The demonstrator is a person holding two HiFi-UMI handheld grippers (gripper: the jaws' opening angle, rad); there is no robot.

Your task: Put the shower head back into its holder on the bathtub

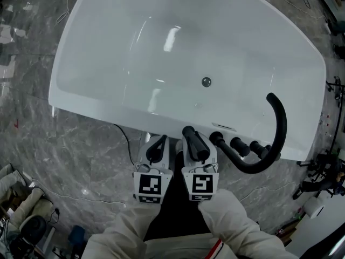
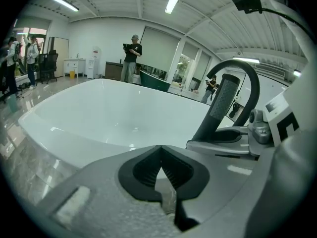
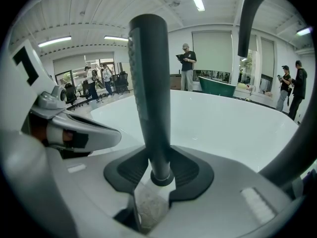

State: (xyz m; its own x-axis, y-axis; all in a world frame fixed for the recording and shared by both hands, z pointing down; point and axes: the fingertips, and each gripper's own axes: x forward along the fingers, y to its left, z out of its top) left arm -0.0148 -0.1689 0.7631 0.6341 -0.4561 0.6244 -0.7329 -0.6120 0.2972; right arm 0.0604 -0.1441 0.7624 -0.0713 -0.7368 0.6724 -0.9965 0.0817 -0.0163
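Right gripper is clamped on the shower head, a black stick-type handle. It is held upright, and the jaws grip it low, just above the collar at its bottom end. Left gripper has its jaws together with nothing between them, and sits just beside the right one.

In the head view both grippers are at the near rim of the bathtub. The shower head is over the rim ledge, left of the knobs and the curved black spout. The holder isn't visible because the gripper and handle cover that spot, so I can't tell if the bottom end is seated yet.

Risks, as a judgement:
- The handle is round and smooth and the grip is low, so it could pivot or slide in the jaws if it goes down off-axis.
- The socket is hidden, so alignment is blind. The collar may catch the edge and scrape the ledge.
- If the jaws open before it's fully seated, it could tip into the tub or off the outer side to the floor.
- The nearest knob is close on the right, so a sideways drift could knock it.
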